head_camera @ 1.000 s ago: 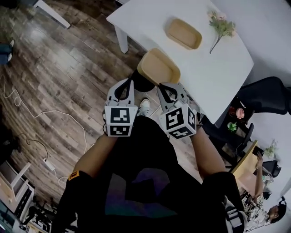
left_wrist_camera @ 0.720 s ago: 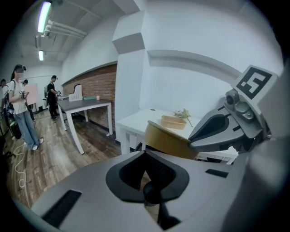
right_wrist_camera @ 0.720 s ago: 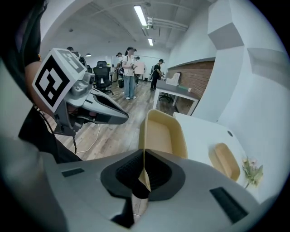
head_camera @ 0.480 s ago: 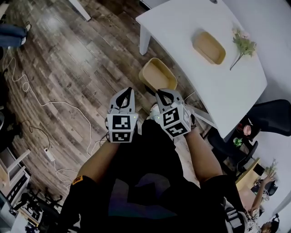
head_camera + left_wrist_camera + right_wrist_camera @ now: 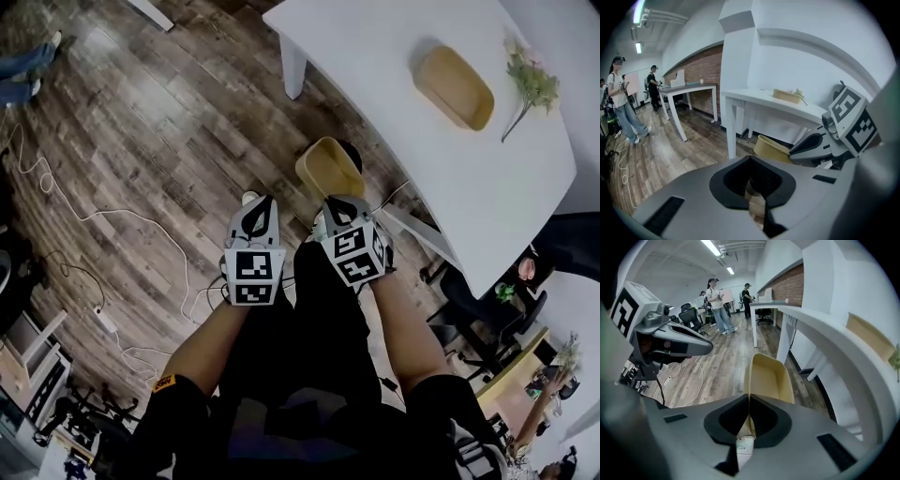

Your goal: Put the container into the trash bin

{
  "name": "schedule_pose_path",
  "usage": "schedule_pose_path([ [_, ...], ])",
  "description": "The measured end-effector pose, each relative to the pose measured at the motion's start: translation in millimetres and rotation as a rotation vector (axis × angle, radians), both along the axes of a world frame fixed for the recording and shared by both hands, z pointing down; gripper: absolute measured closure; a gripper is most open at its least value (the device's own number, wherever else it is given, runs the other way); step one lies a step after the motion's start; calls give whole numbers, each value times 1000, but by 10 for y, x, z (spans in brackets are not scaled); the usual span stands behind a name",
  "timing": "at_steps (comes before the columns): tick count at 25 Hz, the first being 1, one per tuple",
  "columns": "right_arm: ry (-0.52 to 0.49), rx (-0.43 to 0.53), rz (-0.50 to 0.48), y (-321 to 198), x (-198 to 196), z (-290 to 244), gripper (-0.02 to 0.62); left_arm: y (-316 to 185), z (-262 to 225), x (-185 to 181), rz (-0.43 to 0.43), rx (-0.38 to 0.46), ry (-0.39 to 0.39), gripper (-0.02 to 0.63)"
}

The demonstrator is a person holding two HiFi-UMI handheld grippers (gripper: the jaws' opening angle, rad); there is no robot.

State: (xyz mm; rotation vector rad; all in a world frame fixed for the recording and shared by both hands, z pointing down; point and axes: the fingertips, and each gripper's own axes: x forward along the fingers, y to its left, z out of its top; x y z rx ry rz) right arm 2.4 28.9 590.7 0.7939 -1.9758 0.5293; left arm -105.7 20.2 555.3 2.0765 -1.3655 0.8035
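Observation:
A tan, oblong container (image 5: 328, 169) hangs over the wood floor beside the white table (image 5: 375, 47). My right gripper (image 5: 337, 201) is shut on its near rim. In the right gripper view the container (image 5: 768, 376) stands up from the closed jaws of the right gripper (image 5: 749, 401). My left gripper (image 5: 260, 201) is shut and holds nothing, just left of the right one. In the left gripper view its jaws (image 5: 751, 159) meet, and the container (image 5: 771, 147) shows ahead to the right. A dark round shape (image 5: 349, 150) peeks past the container's far edge; I cannot tell what it is.
A second tan container (image 5: 455, 86) and a flower sprig (image 5: 532, 84) lie on the table. White cables (image 5: 141, 225) trail over the floor at left. A dark office chair (image 5: 469, 309) stands at right. People (image 5: 717, 303) stand far down the room.
The held container has come off the table's edge and now hangs lower over the floor. Both grippers have stayed side by side, and the table has slid toward the upper right of the head view.

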Motion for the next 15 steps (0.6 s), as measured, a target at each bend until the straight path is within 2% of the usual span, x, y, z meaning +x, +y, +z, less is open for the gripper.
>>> schedule_pose_path([
  [10, 57, -86, 79, -11, 460, 1453, 569, -19, 1352, 306, 33, -92, -6, 598],
  [15, 68, -118, 120, -68, 548, 2133, 569, -57, 1980, 350, 52, -117, -17, 598],
])
